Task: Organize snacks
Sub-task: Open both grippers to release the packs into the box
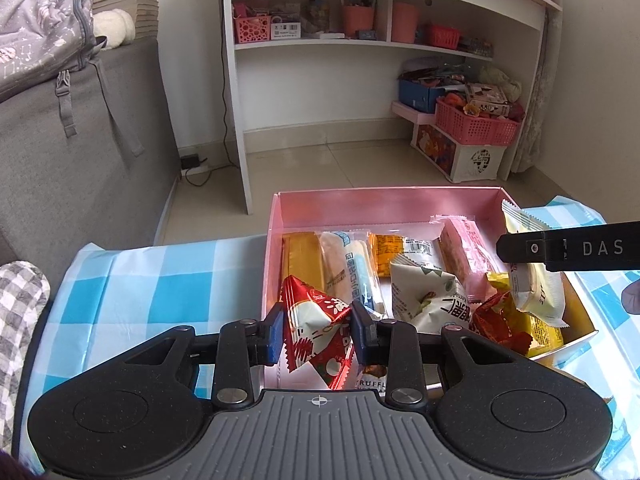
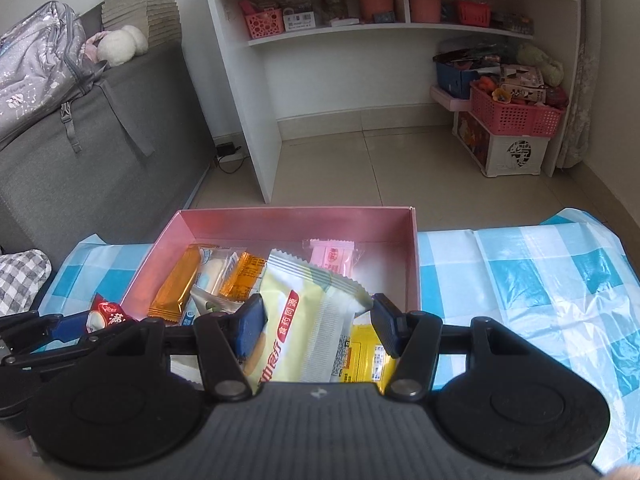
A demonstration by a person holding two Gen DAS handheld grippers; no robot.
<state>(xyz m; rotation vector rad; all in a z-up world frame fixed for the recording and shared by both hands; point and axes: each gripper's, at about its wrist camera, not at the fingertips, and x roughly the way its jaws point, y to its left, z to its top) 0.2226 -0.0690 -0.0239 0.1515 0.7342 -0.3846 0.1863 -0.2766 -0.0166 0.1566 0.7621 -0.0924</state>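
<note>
A pink box (image 1: 384, 204) on the blue-checked cloth holds several wrapped snacks. My left gripper (image 1: 318, 330) is shut on a red and white triangular snack packet (image 1: 316, 330), held over the box's near left corner. My right gripper (image 2: 316, 326) holds a pale yellow snack packet (image 2: 308, 320) between its jaws, above the box's near right part. The left view shows this packet (image 1: 536, 288) under the right gripper's black finger (image 1: 568, 246). The right view shows the red packet (image 2: 106, 314) in the left gripper at the far left. The box (image 2: 296, 220) also shows there.
In the box lie an orange bar (image 1: 302, 260), a white and blue packet (image 1: 352, 272), a white triangular packet (image 1: 428, 292) and a pink packet (image 1: 468, 256). A grey sofa (image 1: 80, 140) stands left. A white shelf (image 1: 360, 44) and pink baskets (image 1: 476, 124) stand behind on the floor.
</note>
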